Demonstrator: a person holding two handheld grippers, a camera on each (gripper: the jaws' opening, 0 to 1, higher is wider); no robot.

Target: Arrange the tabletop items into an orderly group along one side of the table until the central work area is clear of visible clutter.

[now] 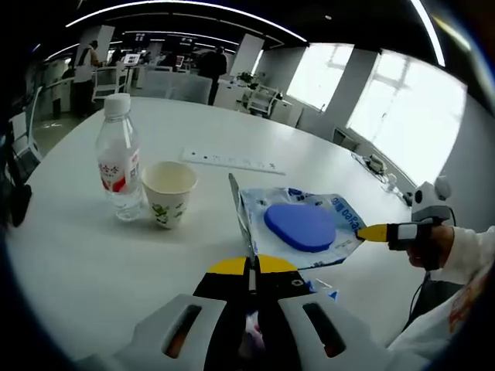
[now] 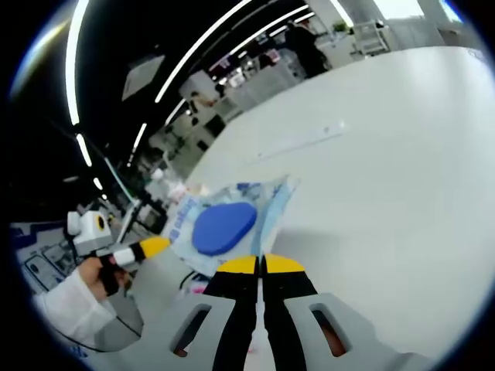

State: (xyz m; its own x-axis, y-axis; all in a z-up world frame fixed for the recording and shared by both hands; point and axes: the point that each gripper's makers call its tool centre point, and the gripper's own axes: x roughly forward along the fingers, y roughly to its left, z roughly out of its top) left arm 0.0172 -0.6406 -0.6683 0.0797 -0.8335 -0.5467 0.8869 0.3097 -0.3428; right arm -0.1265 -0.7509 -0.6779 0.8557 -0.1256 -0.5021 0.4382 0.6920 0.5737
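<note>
- Closest in the left gripper view, the left gripper (image 1: 252,267) has its yellow-tipped jaws pressed together on the near edge of the clear plastic packet (image 1: 298,224), which holds a blue oval pad (image 1: 300,226); the packet looks lifted at that edge.
- Across the packet, the right gripper (image 1: 373,233) comes in from the right, held by a hand (image 1: 435,244) in a white sleeve, its yellow tip touching the packet's far corner.
- Left of the packet stand a paper cup (image 1: 168,192) and, just beside it, a capped water bottle (image 1: 119,158); a white power strip (image 1: 232,161) lies farther back on the white table (image 1: 93,263).
- Right gripper view: the right gripper (image 2: 261,265) shows its jaws closed at the packet's (image 2: 232,216) edge, the blue pad (image 2: 223,228) just beyond; whether they truly pinch the plastic I cannot tell.
- Left gripper (image 2: 147,247) enters from the left, touching the packet's other side.
- Progress, as I judge it: early. Cup, bottle, strip and packet lie spread over the table's middle, so nearly all the grouping remains.
</note>
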